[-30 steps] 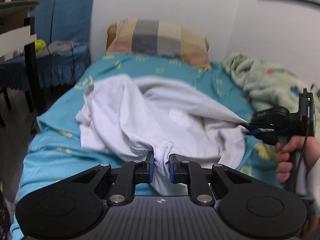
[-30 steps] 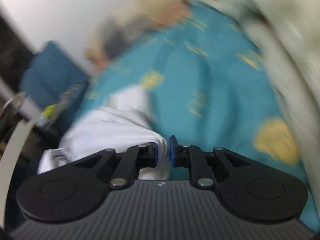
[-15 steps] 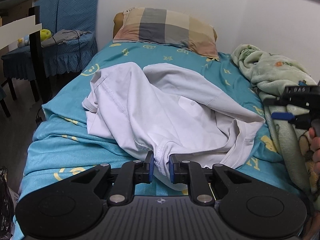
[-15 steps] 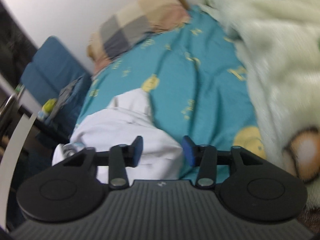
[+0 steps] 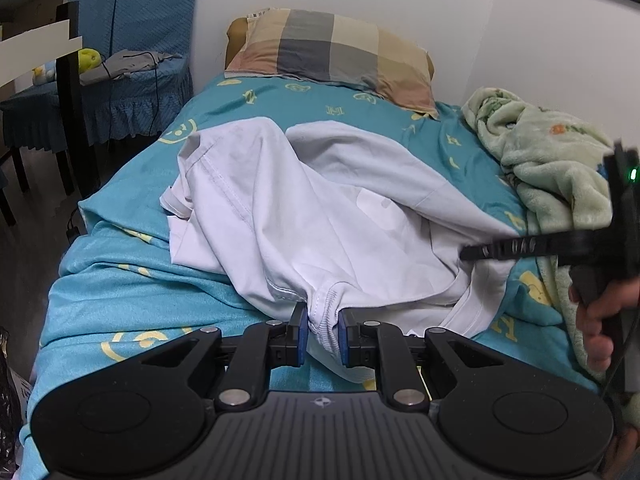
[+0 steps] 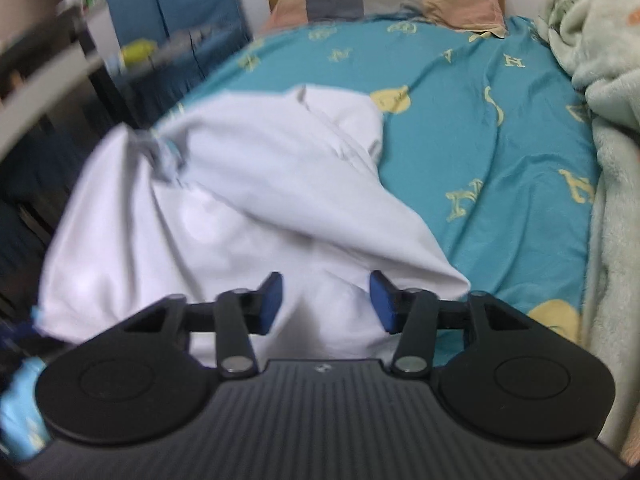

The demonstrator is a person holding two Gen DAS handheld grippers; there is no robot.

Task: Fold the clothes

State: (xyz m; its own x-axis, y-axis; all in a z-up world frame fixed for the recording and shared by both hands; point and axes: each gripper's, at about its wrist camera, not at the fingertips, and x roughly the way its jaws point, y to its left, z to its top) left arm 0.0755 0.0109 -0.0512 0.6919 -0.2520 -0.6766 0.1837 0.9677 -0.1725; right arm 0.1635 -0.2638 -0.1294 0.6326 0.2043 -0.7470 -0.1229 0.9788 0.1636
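Observation:
A crumpled white shirt (image 5: 320, 208) lies across the teal bed sheet (image 5: 120, 300). My left gripper (image 5: 323, 336) is shut on a ribbed edge of the shirt near the bed's front, with cloth bunched between its blue pads. In the right wrist view the right gripper (image 6: 326, 304) hovers over the shirt (image 6: 224, 208). Its jaws stand wide and are closing, with white cloth lying between them but not pressed by the pads. The left wrist view shows the right gripper (image 5: 468, 254) held by a hand (image 5: 600, 312), its fingers pointing at the shirt's right edge.
A checked pillow (image 5: 332, 52) lies at the head of the bed against the wall. A pale green fleece blanket (image 5: 552, 160) is heaped along the right side. A blue-covered chair (image 5: 140, 40) and a dark table leg (image 5: 72, 92) stand left of the bed.
The right gripper let go of the shirt's edge, opened, rolled back to level and now reaches over the shirt again. The left gripper kept its hold and stayed put.

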